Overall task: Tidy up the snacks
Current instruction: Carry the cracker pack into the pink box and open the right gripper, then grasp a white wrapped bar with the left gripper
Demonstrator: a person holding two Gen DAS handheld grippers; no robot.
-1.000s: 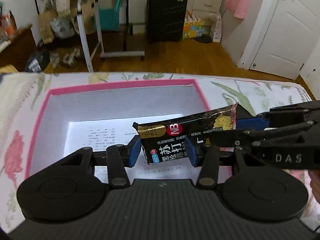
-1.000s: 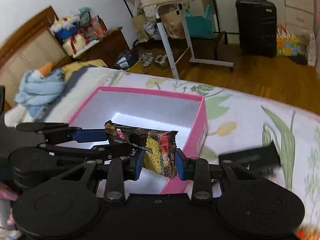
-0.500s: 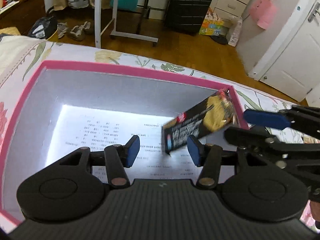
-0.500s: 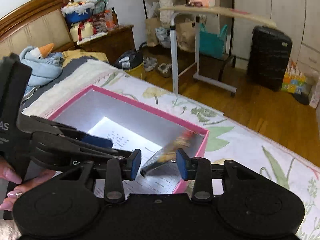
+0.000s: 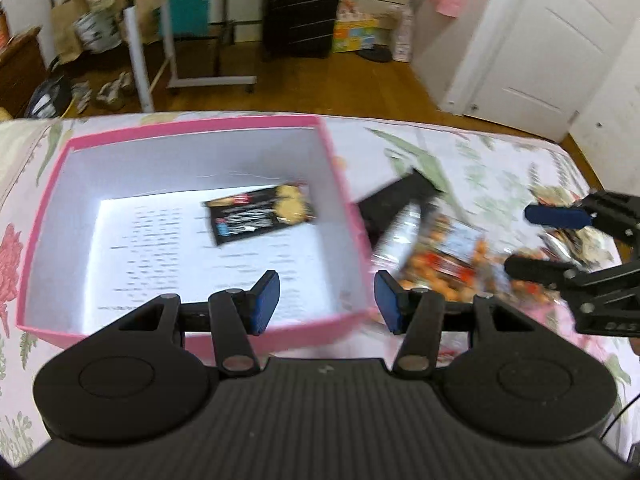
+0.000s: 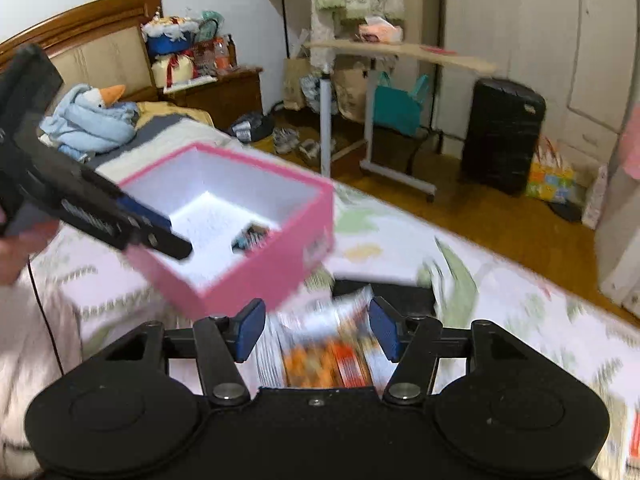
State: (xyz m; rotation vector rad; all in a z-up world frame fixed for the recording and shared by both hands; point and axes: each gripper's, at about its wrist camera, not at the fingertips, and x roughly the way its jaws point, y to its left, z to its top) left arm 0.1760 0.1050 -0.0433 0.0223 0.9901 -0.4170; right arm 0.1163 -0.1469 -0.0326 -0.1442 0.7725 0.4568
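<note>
A black cracker packet [image 5: 260, 216] lies flat on the white floor of the pink box [image 5: 344, 184], which stands on the bed. Over the box's near right corner my left gripper [image 5: 326, 300] is open, with nothing between its pads. My right gripper [image 6: 316, 326] is past the box's right side, jaws opening and free of any grip. A blurred orange snack packet [image 6: 324, 356] lies on the bed beneath its jaws. The left wrist view shows that packet [image 5: 444, 264] in a loose pile, with the right gripper [image 5: 536, 242] above it. In the right wrist view the cracker packet [image 6: 252, 238] shows inside the box [image 6: 280, 256].
A flat black object [image 5: 400, 200] lies on the floral sheet [image 5: 500, 168] between box and pile. The left gripper [image 6: 172, 232] and a hand [image 6: 20, 248] reach over the box. Beyond the bed edge are a rolling side table [image 6: 400, 52], a black suitcase [image 6: 504, 136] and a door [image 5: 552, 40].
Both grippers held the cracker packet over the box; both let go and it now lies inside. Both grippers have moved right, toward the snack pile, and the right jaws have widened.
</note>
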